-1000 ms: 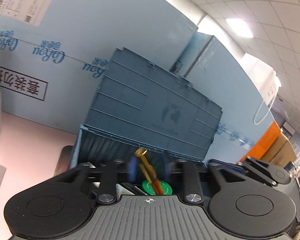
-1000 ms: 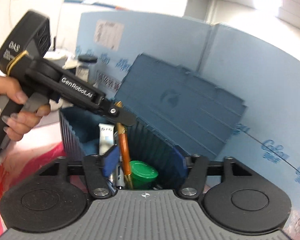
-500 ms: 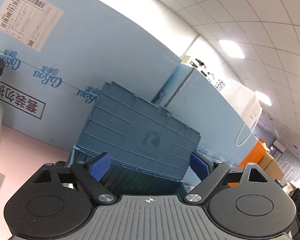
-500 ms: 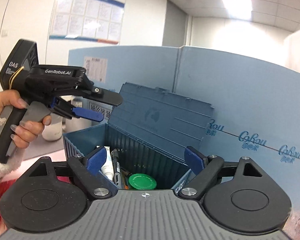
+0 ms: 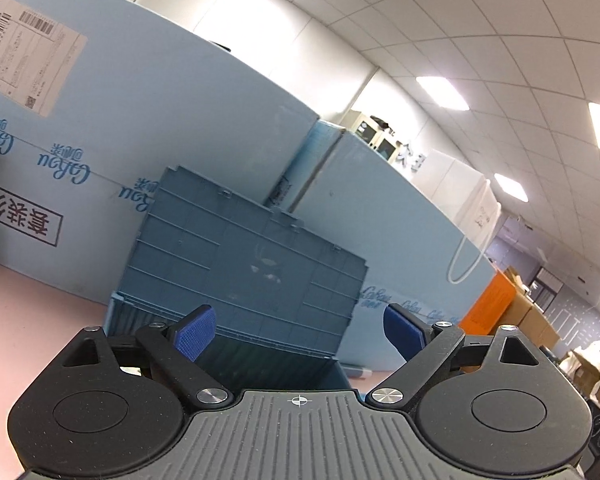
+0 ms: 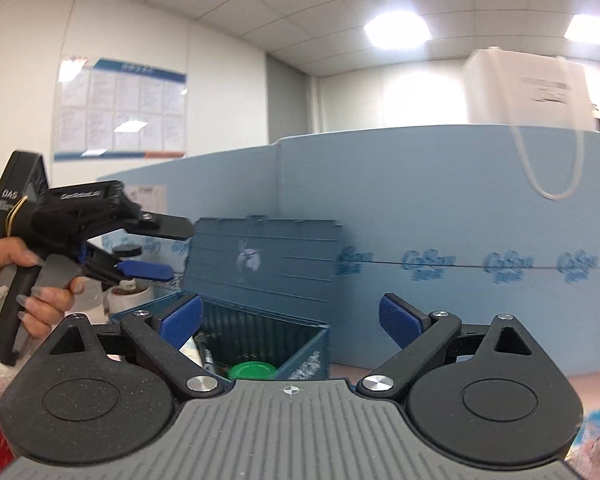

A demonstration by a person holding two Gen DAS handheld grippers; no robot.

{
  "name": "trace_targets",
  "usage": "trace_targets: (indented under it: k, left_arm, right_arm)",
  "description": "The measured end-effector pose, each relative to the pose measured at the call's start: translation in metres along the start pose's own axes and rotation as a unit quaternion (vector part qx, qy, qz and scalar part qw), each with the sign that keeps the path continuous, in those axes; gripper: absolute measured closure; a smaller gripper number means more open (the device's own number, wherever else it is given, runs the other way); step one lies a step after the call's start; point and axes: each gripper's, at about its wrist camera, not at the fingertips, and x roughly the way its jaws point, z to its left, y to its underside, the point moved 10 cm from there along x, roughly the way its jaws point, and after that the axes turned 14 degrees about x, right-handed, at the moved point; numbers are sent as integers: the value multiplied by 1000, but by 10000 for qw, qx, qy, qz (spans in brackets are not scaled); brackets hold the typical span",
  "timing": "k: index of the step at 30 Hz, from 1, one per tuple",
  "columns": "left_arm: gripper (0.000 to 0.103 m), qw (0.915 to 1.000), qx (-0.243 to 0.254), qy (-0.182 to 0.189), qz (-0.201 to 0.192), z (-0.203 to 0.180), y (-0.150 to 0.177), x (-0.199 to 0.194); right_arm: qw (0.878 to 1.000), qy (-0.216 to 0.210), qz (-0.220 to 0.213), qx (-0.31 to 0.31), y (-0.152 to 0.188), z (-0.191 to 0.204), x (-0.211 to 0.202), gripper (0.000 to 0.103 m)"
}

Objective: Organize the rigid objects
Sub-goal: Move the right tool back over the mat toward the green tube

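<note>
Surface: pale pink tabletop (image 5: pixel 28 320), backed by light blue foam boards (image 5: pixel 180 128) that meet in a corner behind the work area. One board carries a white barcode label (image 5: pixel 28 52) at 10 o'clock in the left wrist view. Room: white panelled ceiling with lit light panels; a wall poster (image 6: pixel 120 112) at 10 o'clock in the right wrist view; cardboard boxes (image 5: pixel 532 312) at 3 o'clock in the left view.

Blue storage box (image 6: pixel 260 332) sits on the table against the boards, lid (image 5: pixel 244 264) raised and leaning back on the foam. Long axis runs along the board, open mouth facing up. Inside, right wrist view: green round lid (image 6: pixel 252 370) lying flat, a dark pen (image 6: pixel 205 354) leaning steeply with its top at 11 o'clock, a white tube (image 6: pixel 188 348) beside it.

Left gripper (image 5: pixel 298 330): jaws opening, spread wide, nothing between the blue pads (image 5: pixel 194 332); box behind the gap. In the right view it is held by a hand (image 6: pixel 32 292) at 9 o'clock, above and left of the box.

Right gripper (image 6: pixel 290 318): jaws opening, spread wide, nothing between them; box at 11 o'clock beyond.
</note>
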Motion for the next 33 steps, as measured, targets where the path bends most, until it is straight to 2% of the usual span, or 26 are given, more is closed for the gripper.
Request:
trace_targets:
  k: [2, 11, 14, 19, 22, 26, 29, 31, 33]
  left_arm:
    - [10, 9999, 5, 144, -13, -9, 0, 0]
    - [9, 9964, -5, 828, 203, -75, 6, 6]
    - [8, 9938, 34, 1054, 350, -103, 14, 15]
    - [7, 9874, 56, 1442, 641, -146, 29, 34]
    - [7, 9856, 7, 1460, 856, -163, 39, 51]
    - [7, 9849, 227, 1331, 1082, -183, 54, 69]
    - [7, 9838, 470, 1179, 1265, -196, 66, 86]
    - [7, 9821, 513, 1186, 1367, -202, 73, 95]
    - [7, 9820, 491, 1119, 1437, -204, 80, 102]
  right_arm:
    - [9999, 115, -76, 102, -3, -10, -6, 7]
    - [9919, 1099, -483, 415, -14, -59, -47, 4]
    - [9878, 1356, -485, 598, -11, -76, -59, 4]
    - [9777, 1619, -352, 1287, 7, -109, -71, 4]
    - [9673, 1870, -296, 1690, 18, -130, -75, 4]
    - [9550, 2131, -181, 2057, 29, -151, -79, 5]
    - [9544, 2251, -105, 1960, 33, -153, -82, 6]
    - [9583, 2272, -10, 1733, 36, -150, -80, 7]
    - [9587, 2433, 126, 1466, 42, -148, -76, 12]
